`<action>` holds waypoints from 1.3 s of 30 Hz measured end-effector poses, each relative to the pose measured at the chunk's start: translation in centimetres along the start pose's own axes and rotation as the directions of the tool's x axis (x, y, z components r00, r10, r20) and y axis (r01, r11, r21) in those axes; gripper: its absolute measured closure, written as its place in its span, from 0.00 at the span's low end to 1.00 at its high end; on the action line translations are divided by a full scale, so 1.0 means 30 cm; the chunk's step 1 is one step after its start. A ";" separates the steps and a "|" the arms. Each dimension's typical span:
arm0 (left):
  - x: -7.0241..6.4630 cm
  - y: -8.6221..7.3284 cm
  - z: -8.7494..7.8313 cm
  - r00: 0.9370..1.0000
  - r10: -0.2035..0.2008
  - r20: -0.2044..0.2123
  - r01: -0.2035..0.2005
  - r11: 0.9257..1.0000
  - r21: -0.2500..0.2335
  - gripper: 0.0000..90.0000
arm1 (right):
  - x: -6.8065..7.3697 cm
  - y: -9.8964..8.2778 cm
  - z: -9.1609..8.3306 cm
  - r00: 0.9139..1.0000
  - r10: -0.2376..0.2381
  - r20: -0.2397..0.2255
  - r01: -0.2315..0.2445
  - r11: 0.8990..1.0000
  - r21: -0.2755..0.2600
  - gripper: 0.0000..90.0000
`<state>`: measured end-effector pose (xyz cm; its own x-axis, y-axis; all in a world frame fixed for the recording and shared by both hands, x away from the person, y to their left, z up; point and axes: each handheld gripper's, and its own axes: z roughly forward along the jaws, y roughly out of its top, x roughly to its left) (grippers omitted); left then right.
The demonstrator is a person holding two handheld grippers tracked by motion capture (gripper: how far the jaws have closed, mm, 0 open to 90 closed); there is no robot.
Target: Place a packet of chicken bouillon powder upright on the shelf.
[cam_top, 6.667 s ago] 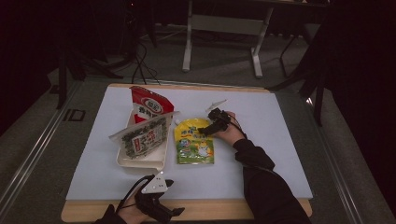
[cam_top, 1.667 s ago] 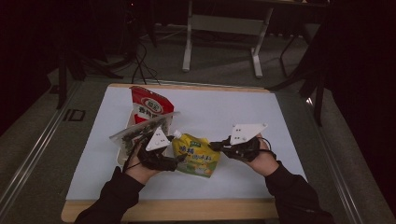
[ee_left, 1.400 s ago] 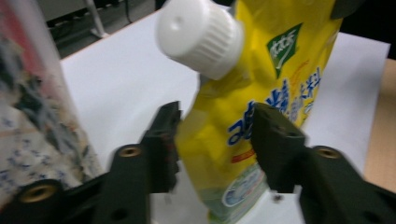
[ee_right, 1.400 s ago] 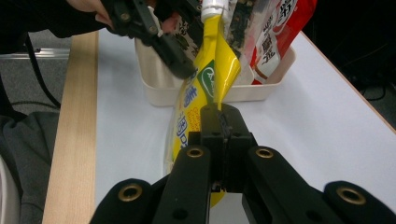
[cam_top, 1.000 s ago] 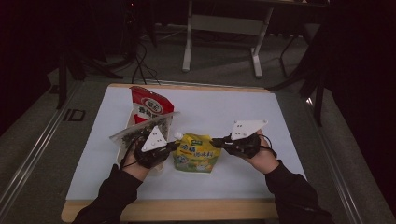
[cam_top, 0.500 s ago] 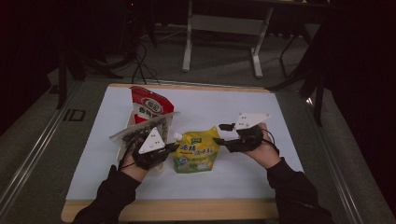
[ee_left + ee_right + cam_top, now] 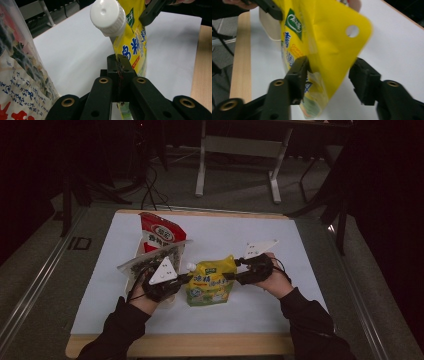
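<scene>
- The left gripper [image 7: 119, 72] has its jaws pressed together on the side edge of the yellow pouch [image 7: 211, 282], pinching the film just below the white screw cap [image 7: 108, 16]; the lower end of the pinch is hidden behind the jaws themselves.
- Just beside that gripper, on its left in the left gripper view, stands a clear bag of dark dried food [image 7: 17, 75], cut off by the picture's edge.
- The right gripper [image 7: 329, 75] straddles the pouch's opposite edge near the corner with the round hang hole [image 7: 352, 30]. Its jaws have just been closing, with the pouch between them; one pad touches the film, the other stands clear of it. This view is blurred, so print on the pouch is hard to read.
- In the high view the pouch stands upright between the two grippers on the white table sheet [image 7: 310, 270].
- Beyond the left gripper, a red snack bag [image 7: 159, 234] leans behind the clear bag, which partly covers a white tray [image 7: 136, 281].
</scene>
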<state>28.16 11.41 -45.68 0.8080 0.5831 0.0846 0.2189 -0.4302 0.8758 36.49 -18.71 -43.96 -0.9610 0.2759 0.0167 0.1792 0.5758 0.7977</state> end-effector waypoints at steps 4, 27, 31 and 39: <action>0.000 0.001 0.000 1.000 0.000 0.002 0.000 1.000 0.004 1.00 | 0.009 0.008 0.000 0.998 -0.032 -0.045 0.032 0.999 0.008 0.80; -0.004 0.036 -0.024 0.997 -0.044 0.069 0.046 0.998 -0.032 0.76 | 0.095 0.066 -0.098 0.979 -0.202 -0.028 0.202 0.979 0.014 1.00; -0.022 0.046 -0.034 0.996 -0.048 0.069 0.050 0.999 -0.021 0.56 | 0.089 0.068 -0.121 0.979 -0.202 -0.024 0.202 0.979 0.000 1.00; -0.071 0.048 -0.047 0.995 -0.064 0.075 0.065 0.998 -0.002 0.23 | 0.082 0.080 -0.166 0.980 -0.200 0.008 0.200 0.979 -0.028 1.00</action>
<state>25.97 10.51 -43.94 0.8309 0.5564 -0.0078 0.2698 -0.3905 0.8802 33.51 -20.47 -39.01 -0.9758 0.1610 -0.1476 -0.0226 0.5976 0.8015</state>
